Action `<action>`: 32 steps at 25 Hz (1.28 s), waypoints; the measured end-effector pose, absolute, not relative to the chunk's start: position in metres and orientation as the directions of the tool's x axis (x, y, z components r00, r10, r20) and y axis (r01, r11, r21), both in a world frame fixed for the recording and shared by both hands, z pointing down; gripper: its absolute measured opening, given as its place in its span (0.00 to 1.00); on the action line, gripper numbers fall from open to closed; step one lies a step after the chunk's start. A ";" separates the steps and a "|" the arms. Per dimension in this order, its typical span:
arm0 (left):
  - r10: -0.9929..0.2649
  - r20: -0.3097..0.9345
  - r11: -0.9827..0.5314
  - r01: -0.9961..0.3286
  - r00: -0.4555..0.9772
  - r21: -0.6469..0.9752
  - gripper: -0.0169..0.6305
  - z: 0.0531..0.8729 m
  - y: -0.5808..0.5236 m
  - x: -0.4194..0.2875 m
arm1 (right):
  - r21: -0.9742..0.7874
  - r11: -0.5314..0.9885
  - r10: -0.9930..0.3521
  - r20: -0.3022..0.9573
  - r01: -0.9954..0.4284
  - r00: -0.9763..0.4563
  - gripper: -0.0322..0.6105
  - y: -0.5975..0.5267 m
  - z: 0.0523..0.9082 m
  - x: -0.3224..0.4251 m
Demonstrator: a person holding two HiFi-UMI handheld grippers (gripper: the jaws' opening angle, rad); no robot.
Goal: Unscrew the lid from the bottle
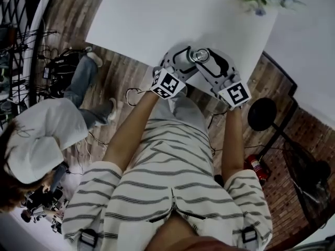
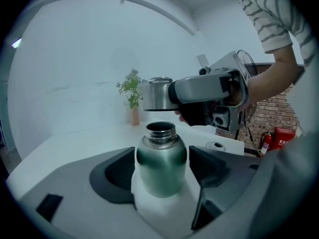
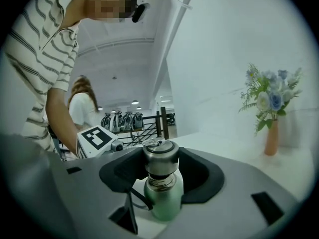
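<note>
Bottle [image 2: 160, 153] stands upright on the white table [image 2: 75, 148], close to the near edge in the head view, green body, neck open.

- The left gripper [image 2: 163, 169] is clenched on the bottle body, a pad on either side.
- Lid [image 3: 160, 156] is off the threads and hangs just above the neck, apart from it. It is gripped in the right gripper [image 3: 162, 169], whose pads press on its sides.
- Flower vase [image 3: 271, 133] sits well off to the right and is not involved.

Risks, as I judge them:
- The left grip sits low on a rounded, smooth body. If it loosens or gets tugged, the bottle could tip or slide toward the table edge and fall.
- The lid is smooth steel held only by its side walls. A tilt or jolt could make it slip out and drop onto the neck or roll off the table.
- Moving the lid sideways before lifting it higher could clip the neck and knock the bottle.
- I cannot tell whether the bottle has liquid in it. If it does, tipping means a spill.
</note>
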State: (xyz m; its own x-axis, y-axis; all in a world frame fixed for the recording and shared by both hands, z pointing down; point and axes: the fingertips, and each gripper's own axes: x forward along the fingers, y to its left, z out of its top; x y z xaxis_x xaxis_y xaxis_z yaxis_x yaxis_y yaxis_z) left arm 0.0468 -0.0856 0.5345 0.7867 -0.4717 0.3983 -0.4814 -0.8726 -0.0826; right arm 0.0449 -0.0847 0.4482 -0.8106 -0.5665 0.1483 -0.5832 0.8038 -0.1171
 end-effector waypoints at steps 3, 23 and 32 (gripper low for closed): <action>-0.484 0.390 -0.865 -0.495 0.783 -0.080 0.55 0.528 -0.086 0.042 | -0.122 0.777 -0.596 0.177 -0.618 -0.783 0.42 -0.086 0.448 0.051; -0.695 0.188 -0.695 -0.716 0.694 0.072 0.14 0.396 -0.065 -0.007 | -0.137 0.525 -0.837 0.096 -0.840 -0.539 0.42 -0.063 0.354 0.065; -0.754 0.131 -0.640 -0.765 0.644 0.078 0.03 0.328 -0.045 -0.025 | -0.123 0.447 -0.886 0.071 -0.886 -0.458 0.42 -0.043 0.311 0.069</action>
